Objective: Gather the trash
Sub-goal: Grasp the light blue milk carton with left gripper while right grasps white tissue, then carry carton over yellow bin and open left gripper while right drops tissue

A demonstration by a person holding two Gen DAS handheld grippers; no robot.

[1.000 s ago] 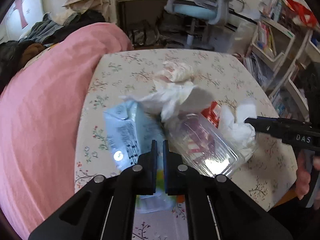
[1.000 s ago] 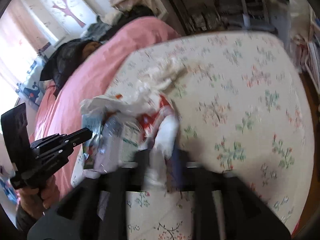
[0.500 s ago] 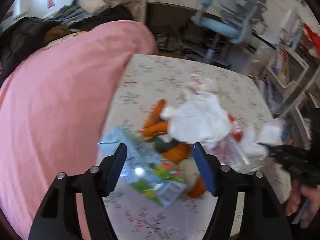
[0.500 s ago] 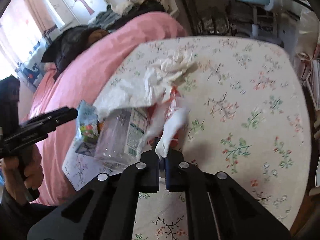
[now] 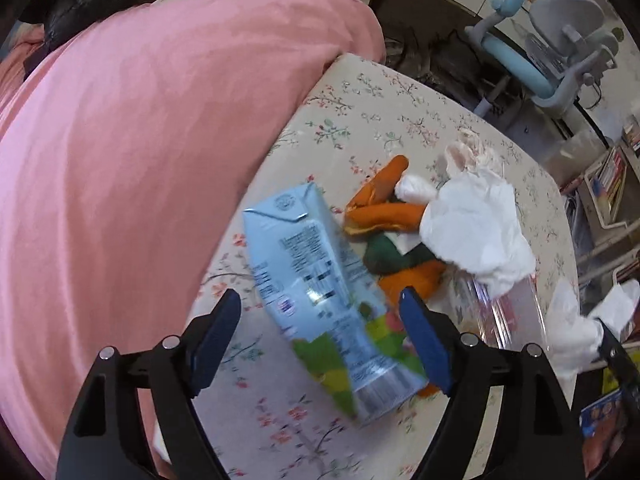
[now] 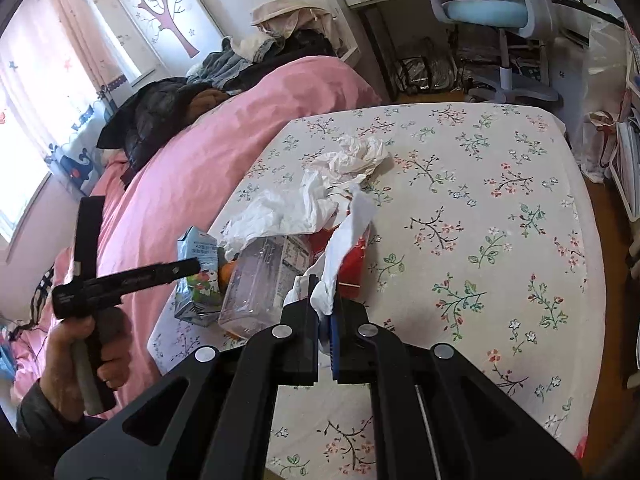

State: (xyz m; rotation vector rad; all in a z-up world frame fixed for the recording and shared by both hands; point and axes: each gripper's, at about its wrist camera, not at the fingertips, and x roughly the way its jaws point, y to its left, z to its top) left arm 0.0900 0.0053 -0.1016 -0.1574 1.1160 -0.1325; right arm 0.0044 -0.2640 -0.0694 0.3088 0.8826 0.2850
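Jaws spread wide and lately opening further, the left gripper [image 5: 320, 332] straddles a pale blue carton [image 5: 320, 292] without pressing it; the right gripper [image 6: 326, 312] is clamped on a twisted white tissue [image 6: 344, 240]. Little looks collected: orange peel [image 5: 384, 212], a crumpled white bag [image 5: 476, 228], a clear plastic box [image 6: 264, 280] and another tissue wad [image 6: 360, 152] lie heaped at the flowered table's [image 6: 500, 240] left edge, against the pink bedding [image 5: 140, 160]. To the right the tabletop lies open
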